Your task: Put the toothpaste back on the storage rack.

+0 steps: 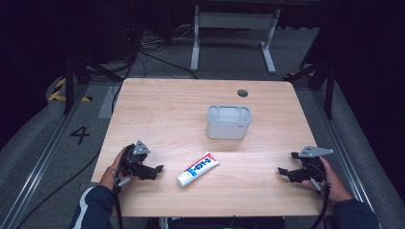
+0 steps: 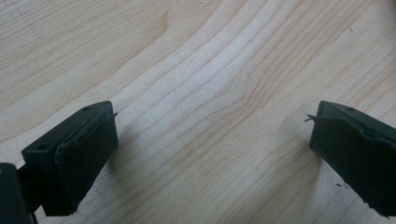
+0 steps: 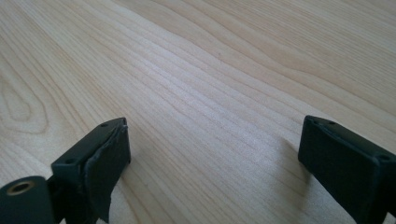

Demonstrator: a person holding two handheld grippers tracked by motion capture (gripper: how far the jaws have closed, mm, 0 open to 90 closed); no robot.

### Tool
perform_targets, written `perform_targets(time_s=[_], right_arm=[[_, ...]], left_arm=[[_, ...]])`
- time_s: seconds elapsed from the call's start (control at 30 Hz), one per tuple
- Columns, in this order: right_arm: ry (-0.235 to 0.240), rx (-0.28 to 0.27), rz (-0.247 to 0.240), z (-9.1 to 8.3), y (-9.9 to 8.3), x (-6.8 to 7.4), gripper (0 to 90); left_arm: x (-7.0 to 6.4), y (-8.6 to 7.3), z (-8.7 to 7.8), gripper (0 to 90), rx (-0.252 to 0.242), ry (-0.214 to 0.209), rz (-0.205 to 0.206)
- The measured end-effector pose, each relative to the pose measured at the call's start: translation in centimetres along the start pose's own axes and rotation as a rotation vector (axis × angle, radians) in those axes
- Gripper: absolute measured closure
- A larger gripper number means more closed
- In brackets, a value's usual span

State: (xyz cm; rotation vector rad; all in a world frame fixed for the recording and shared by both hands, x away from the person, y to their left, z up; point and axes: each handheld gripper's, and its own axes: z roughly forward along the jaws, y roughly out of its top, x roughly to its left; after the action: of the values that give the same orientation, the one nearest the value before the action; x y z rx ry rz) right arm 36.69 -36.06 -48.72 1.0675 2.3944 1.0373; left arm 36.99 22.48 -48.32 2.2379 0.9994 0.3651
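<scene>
Both grippers wait, nothing picked up yet.

High view: the toothpaste tube (image 1: pixel 198 169) lies flat on the table (image 1: pixel 157 114), near the left gripper (image 1: pixel 157 169), in front of the grey holder (image 1: pixel 228 122); the right gripper (image 1: pixel 282 172) sits well apart. Next, I think, comes the reach for the tube. Left gripper view: jaws wide open over bare wood. Right gripper view: the same.

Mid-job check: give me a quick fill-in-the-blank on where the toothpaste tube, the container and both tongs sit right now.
1. The toothpaste tube lies flat on the wooden table, nearer to the ____ tongs.
2. The grey container stands on the side of the tube ____ from the person.
3. The jaws of the left tongs and of the right tongs are ____, with bare wood between them.

Missing words: left; farther; open
</scene>
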Motion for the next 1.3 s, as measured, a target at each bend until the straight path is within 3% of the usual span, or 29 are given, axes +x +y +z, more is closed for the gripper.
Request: perform_targets(time_s=[0.2,0.47,0.63,0.77,0.83,0.87,1.07,1.3], right_arm=[[-0.001,-0.001,0.002,0.0,0.0,0.0,9.8],[-0.003,-0.002,0.003,-0.1,-0.1,0.0,9.9],[-0.004,-0.002,0.006,-0.1,-0.1,0.0,10.0],[-0.003,-0.002,0.007,-0.1,-0.1,0.0,9.9],[-0.004,-0.002,0.006,-0.1,-0.1,0.0,9.9],[-0.003,-0.002,0.008,-0.1,-0.1,0.0,10.0],[-0.004,-0.002,0.007,-0.1,-0.1,0.0,9.9],[-0.004,-0.003,0.008,-0.1,-0.1,0.0,9.9]], left_arm=[[0.1,-0.1,-0.1,1.7,-0.005,-0.002,0.026],[0.2,-0.2,-0.1,1.5,-0.006,-0.006,0.025],[0.1,0.1,-0.3,2.1,0.023,-0.014,0.027],[-0.1,0.5,-0.6,10.1,0.049,-0.005,0.016],[-0.3,0.7,-0.8,17.2,0.060,0.004,0.026],[-0.7,1.0,-0.8,15.8,0.076,0.034,0.027],[-1.9,2.1,-1.1,19.4,0.090,0.045,0.044],[-3.1,3.3,-1.7,19.6,0.049,-0.005,0.071]])
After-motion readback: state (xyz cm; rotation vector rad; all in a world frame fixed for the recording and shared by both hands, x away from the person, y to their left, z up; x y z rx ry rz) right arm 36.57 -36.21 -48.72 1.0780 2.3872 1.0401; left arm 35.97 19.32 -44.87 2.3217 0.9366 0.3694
